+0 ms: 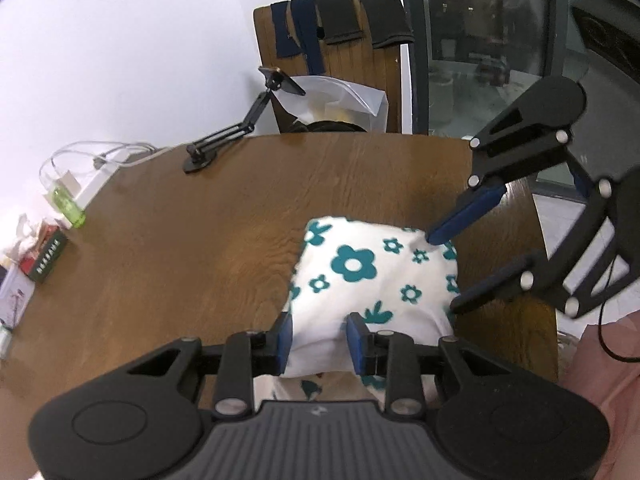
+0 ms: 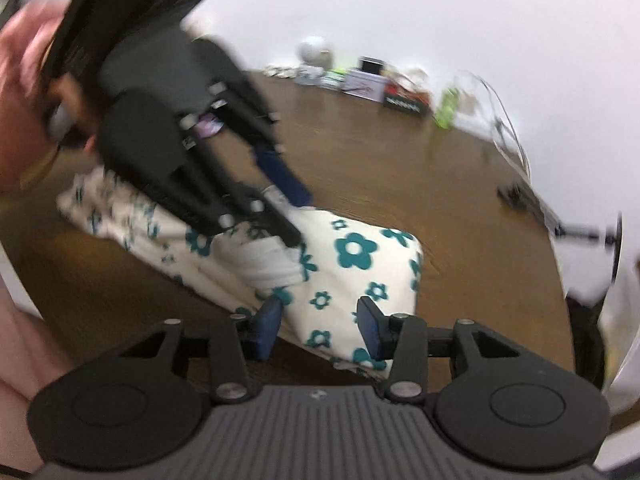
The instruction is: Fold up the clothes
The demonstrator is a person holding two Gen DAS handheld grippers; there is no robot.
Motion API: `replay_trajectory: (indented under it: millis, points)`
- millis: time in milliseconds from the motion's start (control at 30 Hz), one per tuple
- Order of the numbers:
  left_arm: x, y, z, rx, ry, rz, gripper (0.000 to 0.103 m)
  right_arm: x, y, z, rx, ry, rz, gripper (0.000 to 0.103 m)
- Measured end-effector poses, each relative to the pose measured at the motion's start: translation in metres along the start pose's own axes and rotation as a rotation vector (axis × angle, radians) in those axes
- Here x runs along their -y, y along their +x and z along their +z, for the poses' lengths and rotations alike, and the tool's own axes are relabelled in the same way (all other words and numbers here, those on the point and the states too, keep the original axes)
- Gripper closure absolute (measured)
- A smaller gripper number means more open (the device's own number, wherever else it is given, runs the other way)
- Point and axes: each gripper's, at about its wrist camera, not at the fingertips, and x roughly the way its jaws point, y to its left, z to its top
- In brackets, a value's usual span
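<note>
The brown wooden desk [image 1: 200, 240] carries the scene, with a phone stand [image 1: 236, 128], a green bottle [image 1: 68, 204] and small boxes along its far and left edges. Toward its right side lies the task's thing, a white garment with teal flowers [image 1: 372, 276], already doubled over into a thick, rounded bundle; in the right wrist view a longer layer trails off under it toward the person.

The left tongs [image 1: 318, 340] stand released, their blue pads either side of the bundle's near edge, cloth lying between them without being pinched. The right tongs [image 1: 440, 268] are spread too, coming in from the right with the upper pad's tip touching the cloth's far corner and the lower pad beside its right edge.

Whether a fold is being pressed flat or an edge is about to be gathered cannot be settled. Either way, doing it well probably means keeping both pairs level with each other so the edges stay aligned and the layers do not skew.

The right wrist view is blurred, so that tool is likely moving.
</note>
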Motion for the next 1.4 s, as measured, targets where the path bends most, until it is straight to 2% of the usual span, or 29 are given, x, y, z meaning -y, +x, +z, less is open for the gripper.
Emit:
replay_trajectory:
  millis: [133,267,467,600,700,833,1100,1233,1400]
  points:
    - [0.006,0.002,0.012,0.001,0.054,0.001,0.075,0.027,0.0,0.004,0.006,0.154,0.073,0.061]
    - [0.013,0.018,0.016,-0.033,0.099,0.003,0.075,0.012,0.017,-0.002,-0.014,0.102,0.014,0.063]
    - [0.006,0.044,0.003,-0.089,0.065,-0.003,0.074,0.008,0.04,-0.007,-0.001,0.08,0.026,0.063]
    - [0.0,0.045,0.001,-0.084,0.038,-0.013,0.073,0.004,0.044,-0.01,0.009,0.061,0.008,0.063]
    - [0.0,0.03,0.004,-0.054,0.056,0.004,0.072,0.012,0.03,-0.007,0.036,0.082,0.024,0.064]
    - [0.002,0.011,0.008,-0.01,0.072,0.007,0.072,0.025,0.016,-0.003,0.083,0.102,-0.032,0.064]
    - [-0.004,0.022,0.0,-0.045,0.043,0.005,0.073,0.036,0.037,-0.002,0.078,0.157,-0.053,0.075]
    - [-0.009,0.035,-0.01,-0.077,0.022,-0.009,0.074,0.041,0.048,-0.002,0.075,0.185,-0.064,0.076]
    - [-0.013,0.042,-0.012,-0.08,0.0,-0.021,0.073,0.042,0.052,-0.002,0.073,0.194,-0.073,0.076]
